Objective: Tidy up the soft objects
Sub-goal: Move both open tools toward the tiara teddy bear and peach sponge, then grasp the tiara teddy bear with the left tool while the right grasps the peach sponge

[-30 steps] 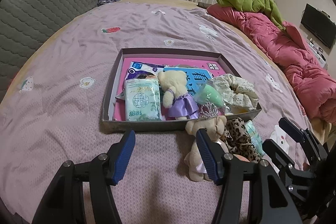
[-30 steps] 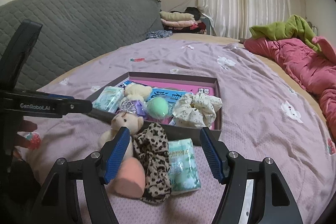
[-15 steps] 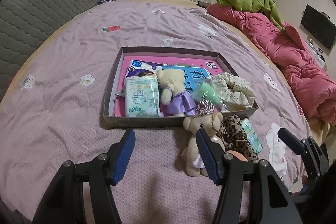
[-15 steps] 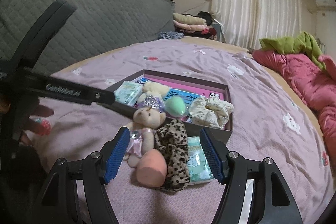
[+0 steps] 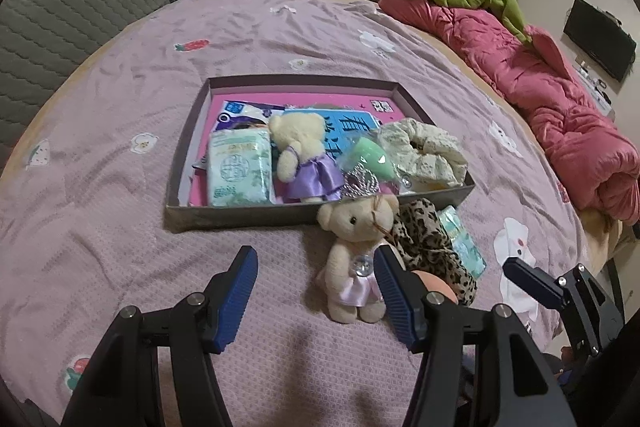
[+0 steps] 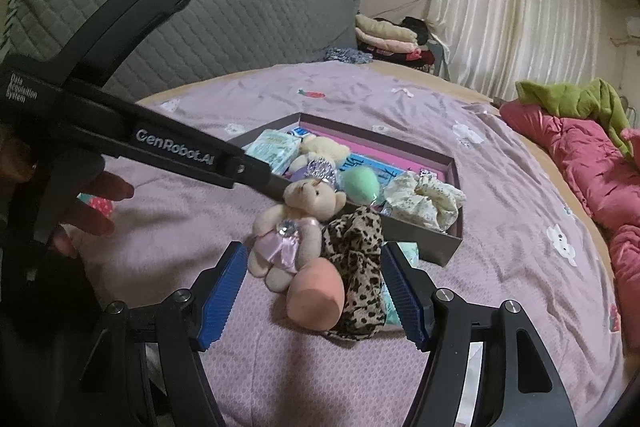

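Over the last second both claws have drawn in low over the bed. The cluster outside the box has grown larger between the right claw's blue pads, and the left claw has edged toward the crowned bear. I take this as closing in for the next pick, nothing lifted yet.

Going left to right in the left wrist view: the left claw hangs spread wide and empty, its right pad just beside the pink-dressed bear, which lies on the bedspread against the box front wall. Right of the bear sit the leopard scrunchie, a peach sponge mostly hidden behind the pad, and a tissue pack. The box already holds a tissue pack, a purple-dressed bear, a green sponge and a cream scrunchie.

The right claw is also spread and holding nothing, straddling the bear, the peach sponge and the scrunchie; whether its pads touch them I cannot tell
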`<action>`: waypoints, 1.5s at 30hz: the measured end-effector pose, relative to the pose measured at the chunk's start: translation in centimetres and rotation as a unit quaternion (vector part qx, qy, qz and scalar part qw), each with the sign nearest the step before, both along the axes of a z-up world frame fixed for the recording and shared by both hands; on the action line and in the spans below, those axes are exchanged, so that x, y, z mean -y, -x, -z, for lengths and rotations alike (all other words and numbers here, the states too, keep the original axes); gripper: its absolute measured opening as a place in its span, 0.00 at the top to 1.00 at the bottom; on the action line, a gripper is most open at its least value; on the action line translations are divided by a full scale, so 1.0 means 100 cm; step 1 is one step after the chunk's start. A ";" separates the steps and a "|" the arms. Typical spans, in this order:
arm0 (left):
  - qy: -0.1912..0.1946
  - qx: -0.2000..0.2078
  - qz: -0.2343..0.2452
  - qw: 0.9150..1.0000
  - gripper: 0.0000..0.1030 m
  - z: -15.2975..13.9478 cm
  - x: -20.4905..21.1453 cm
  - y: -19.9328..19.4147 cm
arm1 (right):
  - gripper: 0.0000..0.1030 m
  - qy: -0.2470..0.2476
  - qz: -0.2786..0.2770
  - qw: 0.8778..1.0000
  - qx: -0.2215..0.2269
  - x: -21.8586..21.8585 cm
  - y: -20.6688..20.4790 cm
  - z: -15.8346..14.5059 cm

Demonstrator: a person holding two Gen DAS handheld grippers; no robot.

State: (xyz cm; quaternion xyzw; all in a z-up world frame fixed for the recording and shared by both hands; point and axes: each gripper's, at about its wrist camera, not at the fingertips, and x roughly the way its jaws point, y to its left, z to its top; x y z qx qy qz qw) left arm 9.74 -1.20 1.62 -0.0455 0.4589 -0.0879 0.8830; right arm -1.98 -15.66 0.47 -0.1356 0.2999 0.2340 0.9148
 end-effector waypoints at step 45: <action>0.034 -0.048 0.002 0.998 0.42 0.048 0.029 -0.044 | 0.60 0.072 -0.014 0.996 -0.047 -0.011 -0.056 0.060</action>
